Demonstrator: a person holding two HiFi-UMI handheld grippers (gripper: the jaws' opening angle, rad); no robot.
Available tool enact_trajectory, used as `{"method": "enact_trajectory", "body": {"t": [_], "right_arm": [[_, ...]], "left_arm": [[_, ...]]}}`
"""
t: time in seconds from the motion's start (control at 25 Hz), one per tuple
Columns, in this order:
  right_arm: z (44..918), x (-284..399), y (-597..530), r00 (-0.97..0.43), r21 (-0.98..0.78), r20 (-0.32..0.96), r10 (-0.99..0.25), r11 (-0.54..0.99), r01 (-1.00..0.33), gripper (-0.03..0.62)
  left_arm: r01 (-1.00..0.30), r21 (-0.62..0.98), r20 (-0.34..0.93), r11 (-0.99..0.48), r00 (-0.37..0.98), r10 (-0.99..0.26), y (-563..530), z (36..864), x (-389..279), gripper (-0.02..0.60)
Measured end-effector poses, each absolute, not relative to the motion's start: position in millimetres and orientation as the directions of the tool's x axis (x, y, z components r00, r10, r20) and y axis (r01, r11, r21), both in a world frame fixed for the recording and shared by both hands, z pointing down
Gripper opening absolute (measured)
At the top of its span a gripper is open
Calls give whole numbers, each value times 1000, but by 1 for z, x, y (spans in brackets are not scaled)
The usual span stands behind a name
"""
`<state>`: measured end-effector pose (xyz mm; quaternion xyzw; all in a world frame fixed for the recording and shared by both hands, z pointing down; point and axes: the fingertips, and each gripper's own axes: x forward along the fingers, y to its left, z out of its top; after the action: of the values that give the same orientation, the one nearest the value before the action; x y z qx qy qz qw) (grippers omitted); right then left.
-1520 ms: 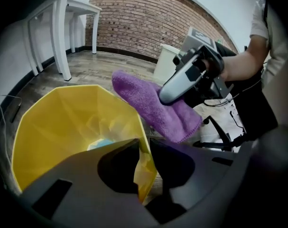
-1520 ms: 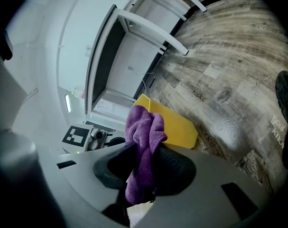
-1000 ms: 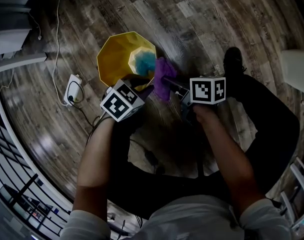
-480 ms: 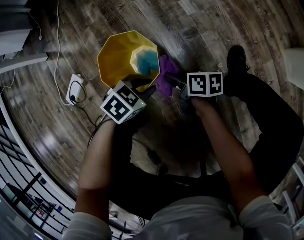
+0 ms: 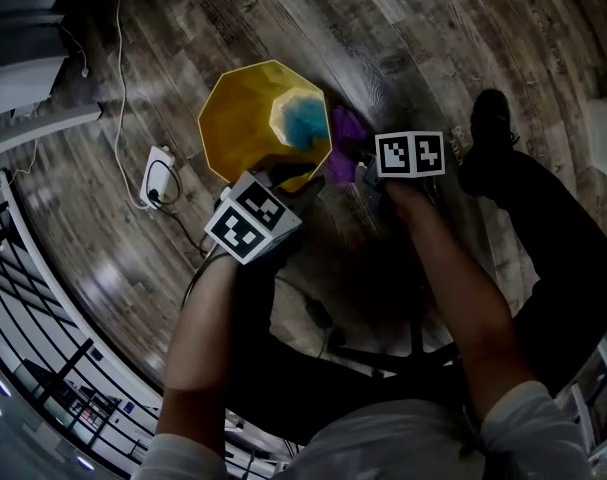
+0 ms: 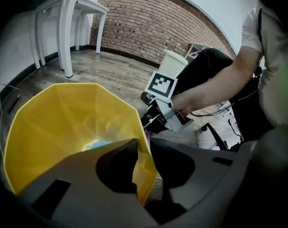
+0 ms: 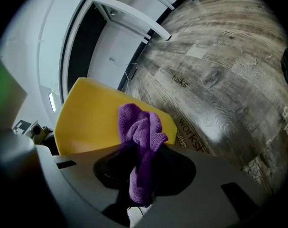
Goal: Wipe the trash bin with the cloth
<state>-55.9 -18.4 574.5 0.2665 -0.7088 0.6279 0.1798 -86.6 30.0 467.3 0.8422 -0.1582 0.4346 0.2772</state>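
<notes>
I count one trash bin, one cloth, two hand-held grippers; bin is yellow, smooth plastic with a faceted polygon rim, standing on the wood-plank floor; cloth is purple, fuzzy, bunched. Left hand-held gripper is clamped on the bin's near wall at the rim; right hand-held gripper pinches the cloth just beside the bin's outer wall; I can't confirm contact there.

Grey left gripper and right gripper bear black-and-white marker cubes; the person wears white short sleeves, dark trousers.
</notes>
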Motion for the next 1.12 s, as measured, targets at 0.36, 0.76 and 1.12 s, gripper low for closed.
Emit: {"method": "enact_trajectory", "body": {"t": [0.36,0.76,1.12], "right_arm": [[649,-63,-18,-728,-726,682,-71,57,-685,112],[706,-67,-21,-632,-629,775,11,124,-768,112],[715,-64,-26,-590,-584,807,35,199,-787,112]], "left_arm": [[-510,370,801,-777,599,-11,34,468,-80,75],[-518,390,786,-761,618,-18,31,465,-74,83],[-527,387,776,-757,630,-41,30,465,-71,88]]}}
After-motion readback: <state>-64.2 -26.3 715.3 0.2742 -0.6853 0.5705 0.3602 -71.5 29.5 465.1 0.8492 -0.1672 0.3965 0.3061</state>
